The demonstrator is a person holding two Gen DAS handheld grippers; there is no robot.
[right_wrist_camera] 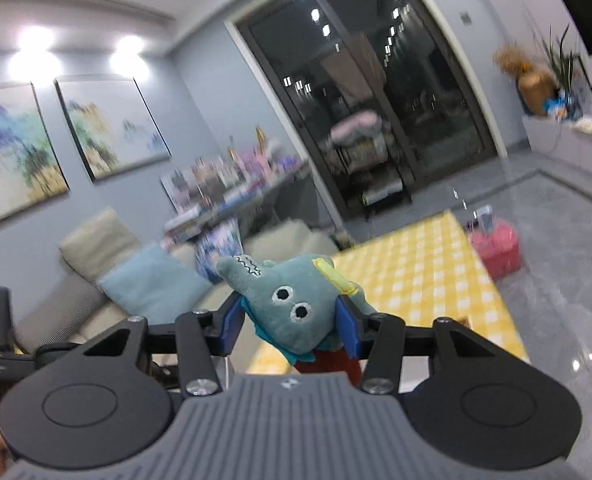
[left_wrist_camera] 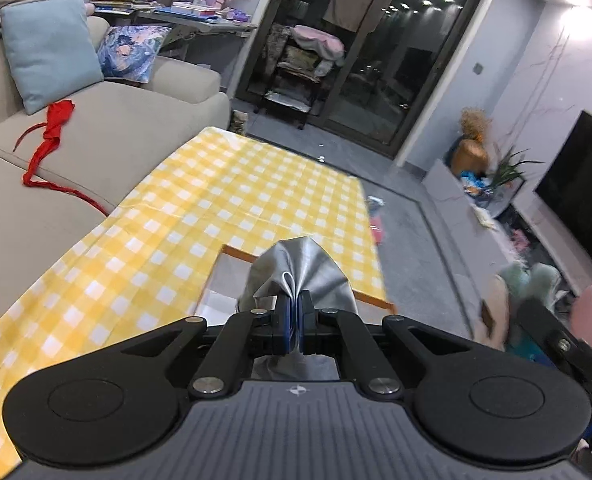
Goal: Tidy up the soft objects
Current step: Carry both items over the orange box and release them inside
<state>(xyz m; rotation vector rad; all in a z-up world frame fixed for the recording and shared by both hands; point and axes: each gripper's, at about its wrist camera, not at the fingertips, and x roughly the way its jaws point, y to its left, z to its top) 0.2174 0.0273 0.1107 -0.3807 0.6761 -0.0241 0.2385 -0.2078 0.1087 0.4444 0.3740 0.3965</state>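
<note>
My left gripper (left_wrist_camera: 294, 300) is shut on a bunched fold of shiny grey fabric (left_wrist_camera: 308, 264), which fans out above the blue pads and hangs over a table covered by a yellow checked cloth (left_wrist_camera: 231, 200). My right gripper (right_wrist_camera: 291, 316) is shut on a teal plush toy (right_wrist_camera: 283, 292) with stitched eyes, a zigzag mouth and a yellow-green ear; it is held in the air, with the sofa and table behind it. At the right edge of the left wrist view the same plush toy (left_wrist_camera: 536, 280) shows blurred beside part of the other gripper.
A beige sofa (left_wrist_camera: 127, 136) lies left of the table, with a light blue cushion (left_wrist_camera: 49, 48), a printed cushion (left_wrist_camera: 131, 54) and a red garment (left_wrist_camera: 51, 136) on it. A pink box (right_wrist_camera: 498, 246) stands on the grey floor beyond the table. A cluttered desk (left_wrist_camera: 183, 12) and glass doors (left_wrist_camera: 376, 52) are behind.
</note>
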